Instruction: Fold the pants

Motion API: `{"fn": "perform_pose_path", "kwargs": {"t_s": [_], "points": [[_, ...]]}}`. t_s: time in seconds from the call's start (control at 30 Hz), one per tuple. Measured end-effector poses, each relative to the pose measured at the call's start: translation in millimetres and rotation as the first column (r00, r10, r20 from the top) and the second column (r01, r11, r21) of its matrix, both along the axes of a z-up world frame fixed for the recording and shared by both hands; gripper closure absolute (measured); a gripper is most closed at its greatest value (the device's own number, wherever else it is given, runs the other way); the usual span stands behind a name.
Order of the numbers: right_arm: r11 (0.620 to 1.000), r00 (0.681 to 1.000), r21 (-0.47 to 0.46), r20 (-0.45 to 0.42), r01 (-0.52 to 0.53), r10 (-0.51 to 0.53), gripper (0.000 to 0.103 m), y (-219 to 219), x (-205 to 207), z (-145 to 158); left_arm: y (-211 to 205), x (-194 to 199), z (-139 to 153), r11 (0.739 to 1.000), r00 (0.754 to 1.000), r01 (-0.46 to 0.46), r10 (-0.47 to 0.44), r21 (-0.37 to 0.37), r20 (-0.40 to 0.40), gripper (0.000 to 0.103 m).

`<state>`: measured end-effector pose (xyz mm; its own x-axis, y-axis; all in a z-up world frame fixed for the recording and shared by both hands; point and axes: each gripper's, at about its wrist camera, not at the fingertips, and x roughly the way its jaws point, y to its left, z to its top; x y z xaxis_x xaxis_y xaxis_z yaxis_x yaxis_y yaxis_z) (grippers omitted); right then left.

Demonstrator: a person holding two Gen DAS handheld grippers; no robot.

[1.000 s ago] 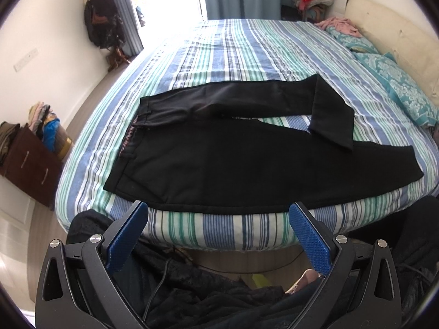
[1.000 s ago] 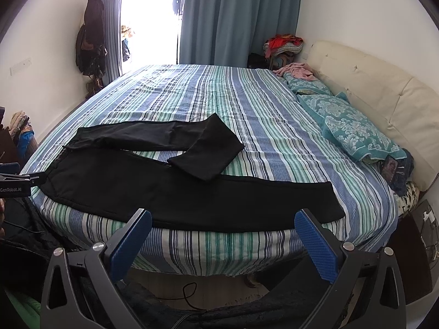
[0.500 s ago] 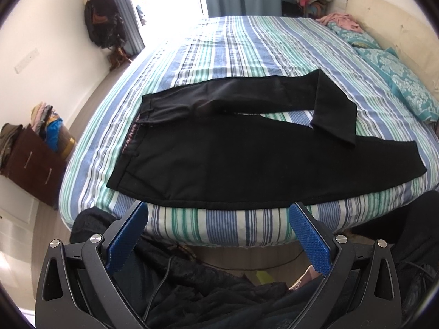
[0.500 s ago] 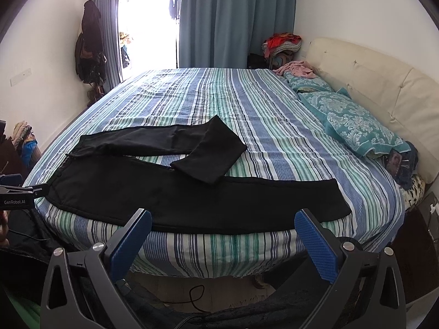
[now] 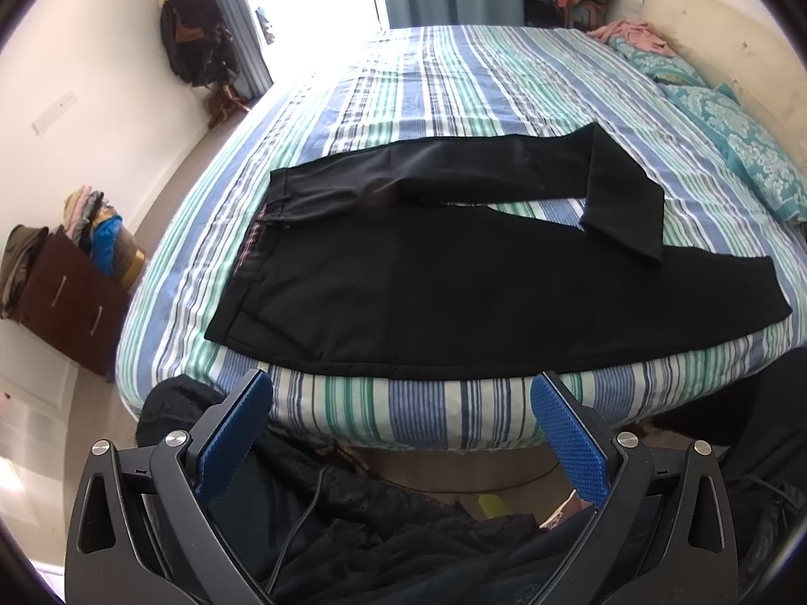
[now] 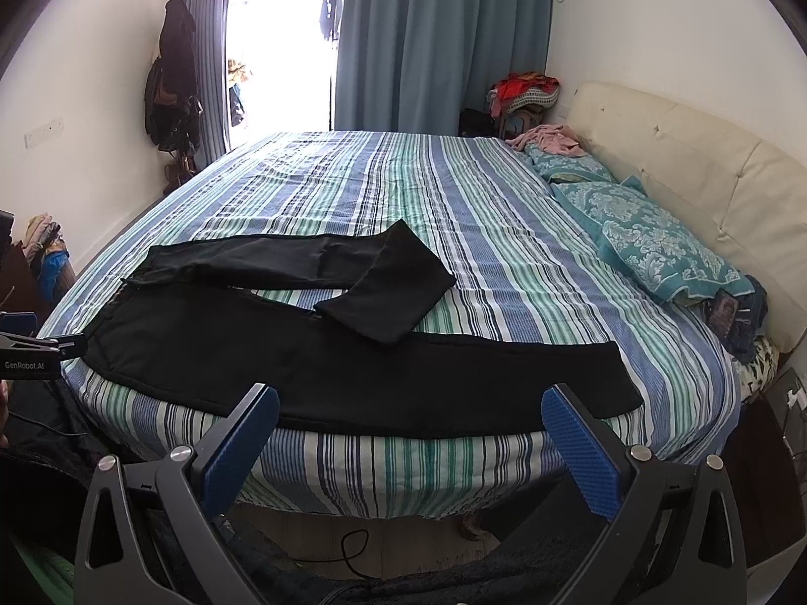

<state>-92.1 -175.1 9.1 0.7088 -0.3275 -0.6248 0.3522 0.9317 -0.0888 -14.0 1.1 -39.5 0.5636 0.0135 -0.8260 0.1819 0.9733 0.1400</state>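
Observation:
Black pants [image 5: 454, 282] lie spread on the striped bed [image 5: 454, 75], waistband to the left. The near leg runs straight along the bed's front edge. The far leg is bent back over itself at its lower part [image 5: 623, 212]. The pants also show in the right wrist view [image 6: 323, 363]. My left gripper [image 5: 401, 403] is open and empty, back from the bed's front edge near the waist end. My right gripper [image 6: 408, 416] is open and empty, back from the front edge near the middle of the near leg.
Teal pillows [image 6: 655, 247] and a cream headboard [image 6: 706, 176] are on the right. A brown drawer unit with clothes [image 5: 65, 292] stands on the left. Dark clothing [image 5: 378, 529] lies below the grippers. The left gripper's body [image 6: 30, 353] shows at the left edge.
Both grippers have drawn back and risen a little, so the bed and pants sit higher and farther in view. The pants have not moved. Both stay open.

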Motion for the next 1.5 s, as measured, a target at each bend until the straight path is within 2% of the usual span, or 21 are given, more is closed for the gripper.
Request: {"fn": "perform_pose_path", "kwargs": {"t_s": [0.6,1.5], "points": [[1.0,0.999,-0.02,-0.049,-0.017,0.016,0.0,2.4,1.9,-6.5,-2.9,0.0,-2.5,1.0,1.0,0.008,-0.008,0.015,-0.021,0.001],[0.999,0.998,-0.033,-0.045,-0.042,0.04,0.0,9.3,0.8,-3.7,-3.3,-4.2,2.5,0.999,1.0,0.018,-0.017,0.038,-0.007,0.001]]}}
